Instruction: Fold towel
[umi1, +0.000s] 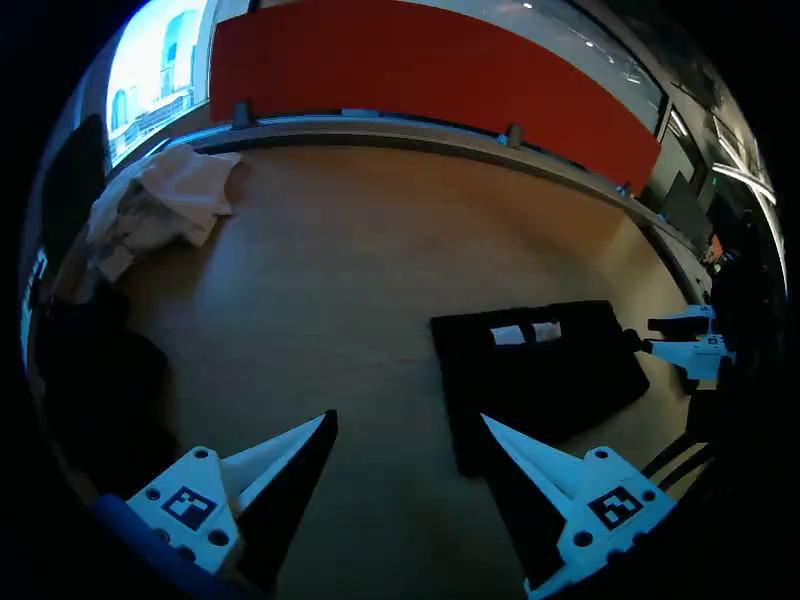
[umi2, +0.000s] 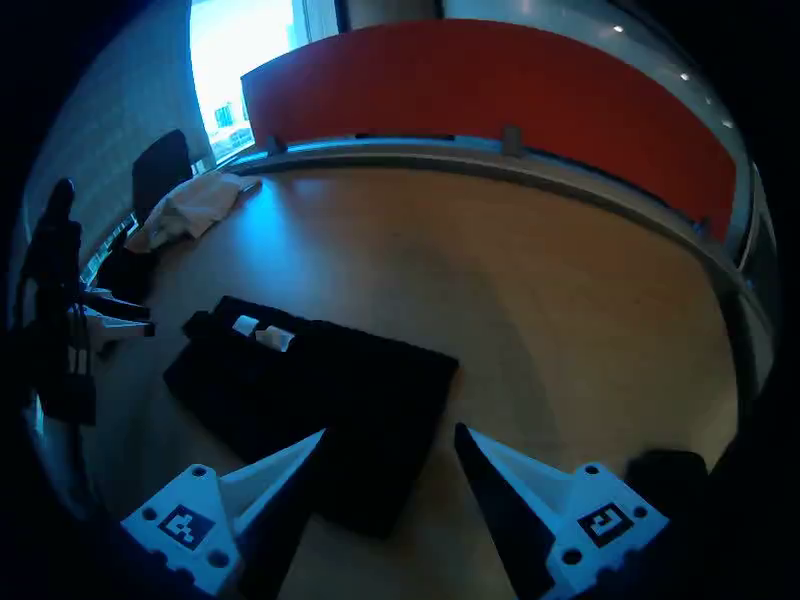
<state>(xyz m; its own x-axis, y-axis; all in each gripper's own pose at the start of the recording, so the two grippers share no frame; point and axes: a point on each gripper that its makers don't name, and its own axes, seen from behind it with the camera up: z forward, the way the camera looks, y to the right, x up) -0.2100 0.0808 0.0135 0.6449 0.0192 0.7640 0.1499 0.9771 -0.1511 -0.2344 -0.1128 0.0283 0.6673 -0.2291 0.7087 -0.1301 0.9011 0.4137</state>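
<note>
A black towel (umi1: 545, 385) lies flat on the wooden table (umi1: 360, 260), with small white labels (umi1: 525, 333) near its far edge. My left gripper (umi1: 408, 420) is open above bare table just left of the towel's near corner; nothing is between its fingers. The right gripper (umi1: 690, 340) shows at the towel's far right side. In the right gripper view the towel (umi2: 330, 395) spreads ahead and to the left, labels (umi2: 262, 332) at its far end. My right gripper (umi2: 390, 432) is open over the towel's near right part, holding nothing. The left gripper (umi2: 115, 318) sits beyond the towel's left end.
A crumpled pile of light cloth (umi1: 165, 205) (umi2: 190, 210) lies at the table's far left corner. A red partition (umi1: 430, 70) (umi2: 500, 90) runs along the far edge. A dark chair (umi2: 160, 165) stands by the window. A dark bulk (umi1: 100, 400) is at my near left.
</note>
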